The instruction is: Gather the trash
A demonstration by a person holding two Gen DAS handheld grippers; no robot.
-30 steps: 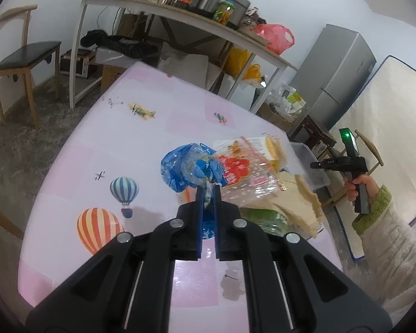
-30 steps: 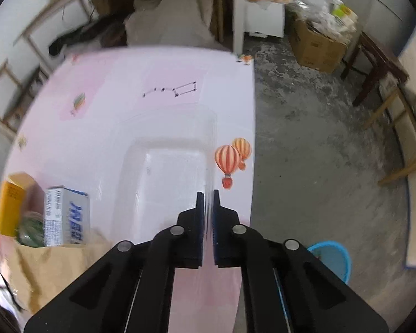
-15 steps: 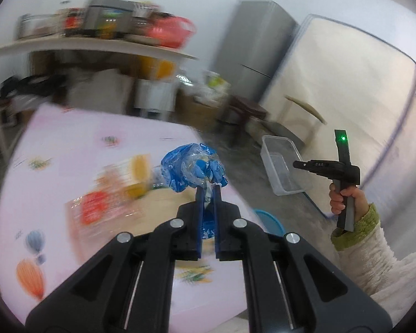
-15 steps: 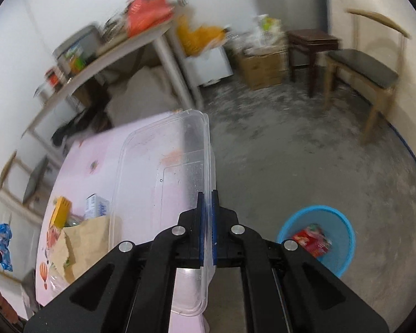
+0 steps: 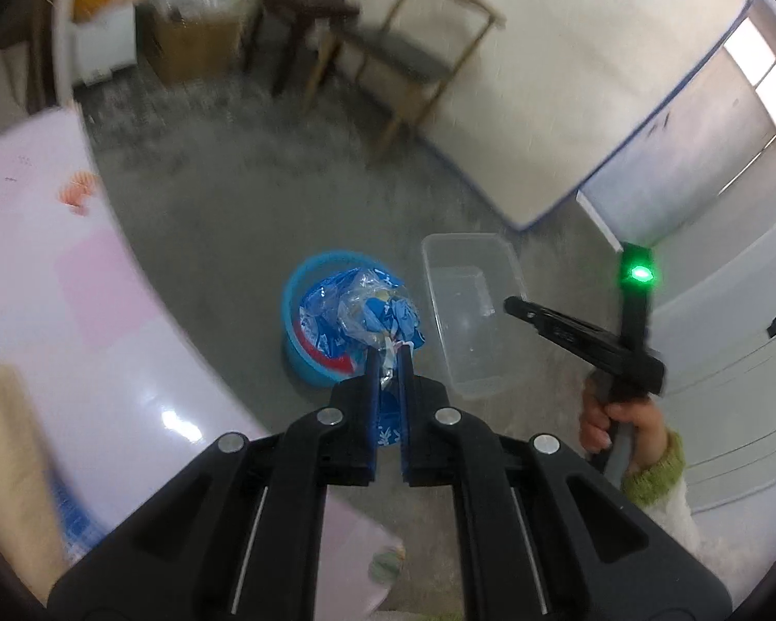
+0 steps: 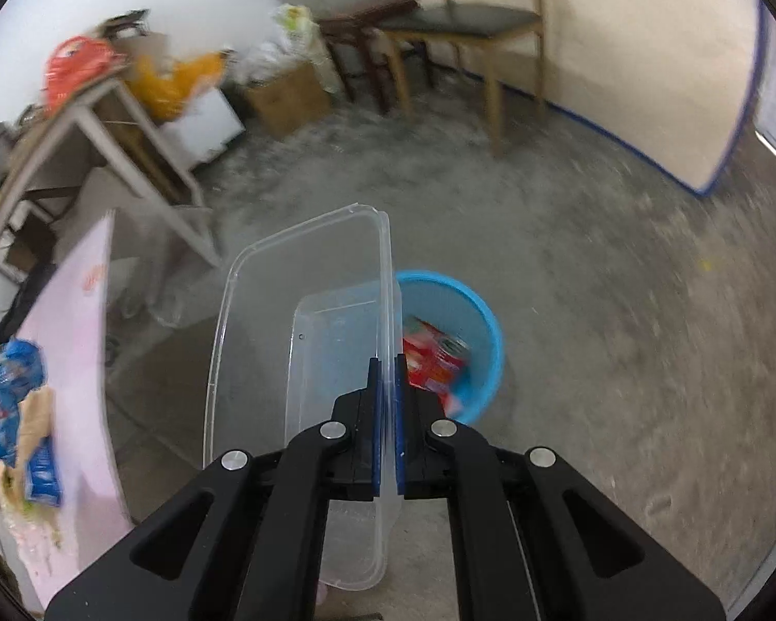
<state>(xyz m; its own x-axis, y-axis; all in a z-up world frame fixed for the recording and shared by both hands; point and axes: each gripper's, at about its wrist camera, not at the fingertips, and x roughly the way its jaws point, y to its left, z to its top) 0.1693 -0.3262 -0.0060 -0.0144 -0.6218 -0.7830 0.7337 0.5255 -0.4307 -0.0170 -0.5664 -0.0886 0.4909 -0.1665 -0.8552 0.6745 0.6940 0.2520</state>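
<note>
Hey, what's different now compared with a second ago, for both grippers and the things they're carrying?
Both grippers swung away from the pink table toward the blue bin on the floor. The left gripper carried the blue plastic bag off the table to above the bin. The right gripper lifted the clear plastic box off the table and now holds it beside the bin. Unchanged: both stay clamped on their loads, and nothing has been dropped.

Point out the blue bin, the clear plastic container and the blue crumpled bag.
blue bin [image 6: 483, 326]: right wrist view, on its far rim.
clear plastic container [image 6: 264, 300]: right wrist view, on its transparent side wall.
blue crumpled bag [image 5: 372, 310]: left wrist view, on the bunched plastic above the fingers.
</note>
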